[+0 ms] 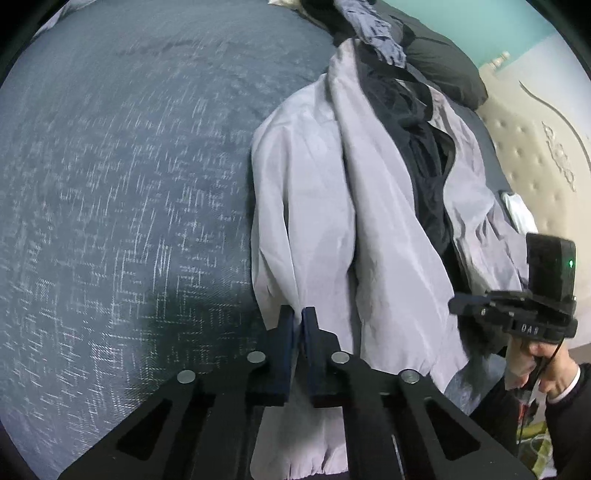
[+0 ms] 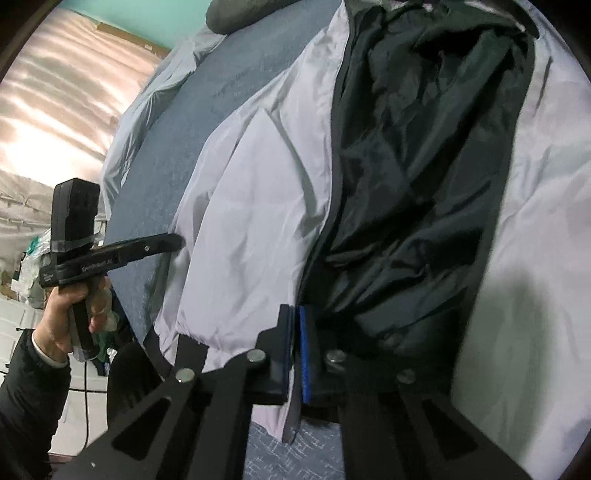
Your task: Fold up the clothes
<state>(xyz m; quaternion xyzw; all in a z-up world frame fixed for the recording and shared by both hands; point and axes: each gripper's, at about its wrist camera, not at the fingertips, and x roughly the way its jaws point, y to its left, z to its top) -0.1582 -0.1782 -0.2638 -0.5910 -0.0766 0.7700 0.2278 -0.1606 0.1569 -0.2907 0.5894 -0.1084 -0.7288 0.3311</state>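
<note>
A pale lilac jacket (image 1: 314, 206) with a black lining (image 1: 424, 173) lies open on the blue-grey bedspread (image 1: 129, 184). My left gripper (image 1: 298, 314) is shut on the jacket's left lower edge, with pale fabric pinched between its pads. In the right wrist view the jacket (image 2: 251, 206) spreads ahead, its lining (image 2: 413, 166) exposed. My right gripper (image 2: 294, 312) is shut on the front edge by the zipper, and a strip of fabric hangs below the pads. Each view shows the other gripper at the jacket's side: the right one (image 1: 458, 304) and the left one (image 2: 177, 240).
A dark pillow (image 1: 443, 62) and a crumpled blue garment (image 1: 369, 26) lie at the head of the bed. A cream tufted headboard (image 1: 528, 147) stands on the right. A person's hand (image 2: 62, 314) grips the left tool near the bed's edge, with pale curtains (image 2: 55, 92) behind.
</note>
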